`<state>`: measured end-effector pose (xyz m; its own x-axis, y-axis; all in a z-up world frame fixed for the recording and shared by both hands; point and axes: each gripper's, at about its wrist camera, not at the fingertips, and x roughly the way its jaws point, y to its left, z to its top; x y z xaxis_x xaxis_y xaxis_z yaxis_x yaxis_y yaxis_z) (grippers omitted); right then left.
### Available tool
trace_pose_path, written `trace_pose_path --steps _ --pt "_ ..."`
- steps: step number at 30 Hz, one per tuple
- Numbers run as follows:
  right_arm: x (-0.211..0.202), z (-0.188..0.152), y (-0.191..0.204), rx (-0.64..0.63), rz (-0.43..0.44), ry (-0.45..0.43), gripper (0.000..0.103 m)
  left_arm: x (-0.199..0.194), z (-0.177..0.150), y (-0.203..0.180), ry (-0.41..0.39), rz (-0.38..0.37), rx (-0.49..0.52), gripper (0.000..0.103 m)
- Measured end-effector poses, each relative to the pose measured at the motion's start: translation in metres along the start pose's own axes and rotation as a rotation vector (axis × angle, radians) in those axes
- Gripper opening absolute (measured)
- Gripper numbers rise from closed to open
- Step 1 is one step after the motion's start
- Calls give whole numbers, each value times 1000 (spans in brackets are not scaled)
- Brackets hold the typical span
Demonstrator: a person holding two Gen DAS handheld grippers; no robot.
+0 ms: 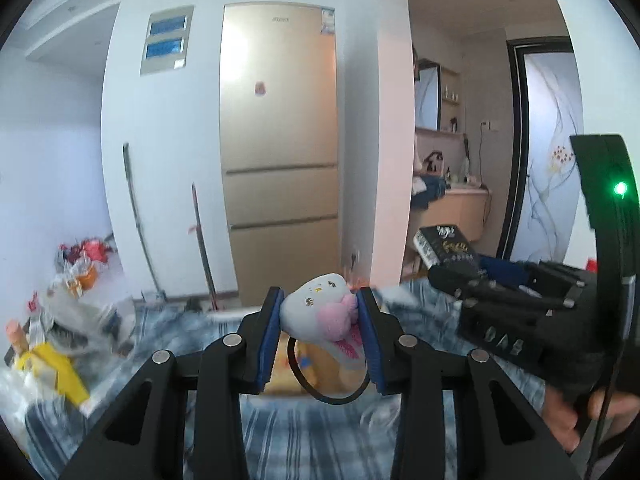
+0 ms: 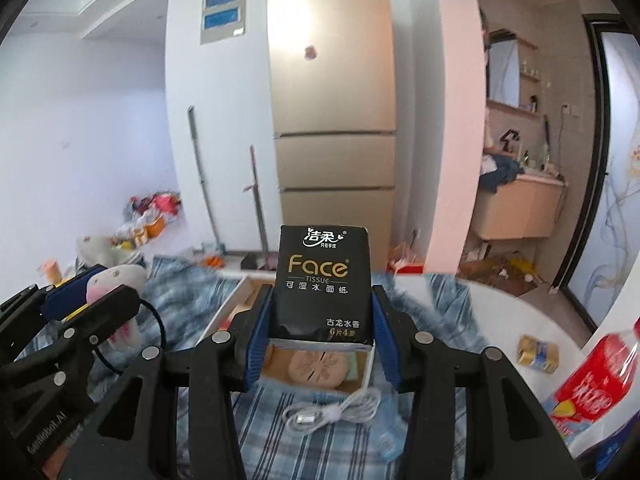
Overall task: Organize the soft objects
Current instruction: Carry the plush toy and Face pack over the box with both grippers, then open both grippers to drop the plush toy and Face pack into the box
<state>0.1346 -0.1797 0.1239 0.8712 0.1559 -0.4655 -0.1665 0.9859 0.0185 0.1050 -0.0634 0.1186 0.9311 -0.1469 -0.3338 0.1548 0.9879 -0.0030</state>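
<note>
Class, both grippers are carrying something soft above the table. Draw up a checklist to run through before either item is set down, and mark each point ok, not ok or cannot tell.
1. Left gripper shut on the plush toy: ok.
2. Right gripper shut on the tissue pack: ok.
3. Tissue pack upright, label readable: ok.
4. Black cord dangling below the toy, free of snags: cannot tell.
5. Open box below the tissue pack has room: not ok, it holds a round item.
6. White cable away from the box: not ok, it hangs over the rim.
</note>
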Motion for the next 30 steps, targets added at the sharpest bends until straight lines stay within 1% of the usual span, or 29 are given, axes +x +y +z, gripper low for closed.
trace_pose_path --steps 2,3,5,7,11,14,18,23,24,26,30 --pt "6 12 -4 18 -26 -11 46 6 15 -4 0 -13 1 39" --pt "10 17 -7 33 -32 -9 46 7 23 -5 -7 -5 -4 39" --pt "21 26 -13 59 -26 -3 46 11 37 -9 -24 10 18 39" --pt "32 34 -17 68 -39 -2 46 19 51 -12 -31 25 32 39" --pt "53 50 -22 96 -52 1 46 52 73 -11 -16 26 31 39" --pt "69 59 -26 114 -71 11 46 74 81 -6 3 18 25 39" --pt "90 56 -27 126 -78 19 46 107 74 4 40 10 0 39" --pt "123 31 -25 117 -53 64 46 151 50 17 127 16 -34 39" --pt "132 24 -24 109 -62 77 46 162 44 21 146 24 -49 39" --pt "149 12 -20 76 -87 108 46 179 36 27 172 9 -56 39" --pt "179 -6 -19 67 -58 182 46 205 17 40 210 4 -46 39"
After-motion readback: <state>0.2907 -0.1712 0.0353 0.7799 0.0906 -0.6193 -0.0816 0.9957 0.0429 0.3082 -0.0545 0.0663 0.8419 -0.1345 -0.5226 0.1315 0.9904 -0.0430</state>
